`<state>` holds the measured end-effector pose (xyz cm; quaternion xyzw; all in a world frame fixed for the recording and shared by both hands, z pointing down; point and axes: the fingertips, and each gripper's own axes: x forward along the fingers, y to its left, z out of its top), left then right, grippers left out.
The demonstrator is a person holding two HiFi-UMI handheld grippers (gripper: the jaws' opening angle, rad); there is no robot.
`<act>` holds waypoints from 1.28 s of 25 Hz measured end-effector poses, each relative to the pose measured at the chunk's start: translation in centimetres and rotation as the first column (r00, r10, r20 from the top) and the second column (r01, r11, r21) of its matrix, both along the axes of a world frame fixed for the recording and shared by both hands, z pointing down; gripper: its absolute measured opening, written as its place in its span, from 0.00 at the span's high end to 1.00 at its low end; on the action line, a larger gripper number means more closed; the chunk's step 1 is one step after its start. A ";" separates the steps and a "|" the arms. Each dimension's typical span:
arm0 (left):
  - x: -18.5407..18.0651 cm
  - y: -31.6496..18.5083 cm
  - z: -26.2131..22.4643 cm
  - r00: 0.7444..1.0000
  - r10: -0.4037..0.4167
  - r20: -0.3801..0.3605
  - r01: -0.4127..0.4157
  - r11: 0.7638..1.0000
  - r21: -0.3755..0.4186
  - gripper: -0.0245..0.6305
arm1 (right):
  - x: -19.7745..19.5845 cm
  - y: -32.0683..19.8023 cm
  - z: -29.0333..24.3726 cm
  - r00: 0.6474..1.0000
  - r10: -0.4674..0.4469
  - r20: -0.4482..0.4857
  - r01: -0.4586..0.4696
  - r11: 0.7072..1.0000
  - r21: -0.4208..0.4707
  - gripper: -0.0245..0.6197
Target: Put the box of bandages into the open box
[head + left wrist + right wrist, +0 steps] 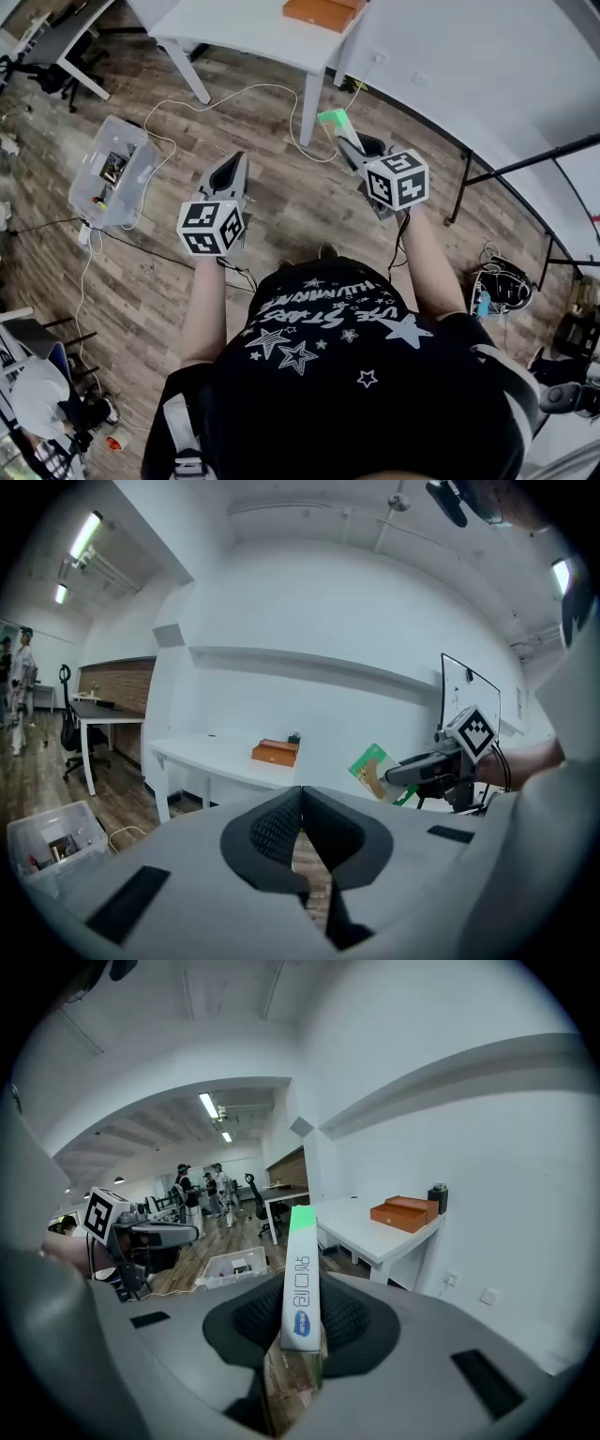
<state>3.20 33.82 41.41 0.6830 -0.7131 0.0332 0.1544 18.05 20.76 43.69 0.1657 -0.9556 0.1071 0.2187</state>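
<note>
**Bandage box carried in the right gripper, well short of any box**

Clamped between the jaws of the right gripper [302, 1335]: the box of bandages [302, 1274], a thin white carton with a green end. Gripped on its two broad faces near one end, narrow edge toward the camera, most of its length reaching forward past the pads. Held in the air above the wood floor [281, 206], well apart from the white table [253, 33] ahead and the orange box [323, 11] lying on it. Off to the left on the floor, a clear plastic bin [112, 173] with small items inside. Cannot tell which of these two is meant as the open box.

Left gripper [300, 803] pressed shut, pads touching, nothing between them, carried beside the right one.

Probably very light and made of thin card, so easily dented by a hard squeeze. Smooth printed faces, likely a little slippery. Best taken just as here, flat across the broad sides with modest pressure. With so much length beyond the pads, liable to pivot if the free end knocks a box wall.
</note>
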 end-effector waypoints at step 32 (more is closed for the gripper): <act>-13.3 -8.7 3.8 0.995 -0.102 -0.023 0.100 0.992 -0.077 0.93 | -12.9 -13.2 4.6 0.999 0.032 0.040 -0.027 0.992 -0.121 0.79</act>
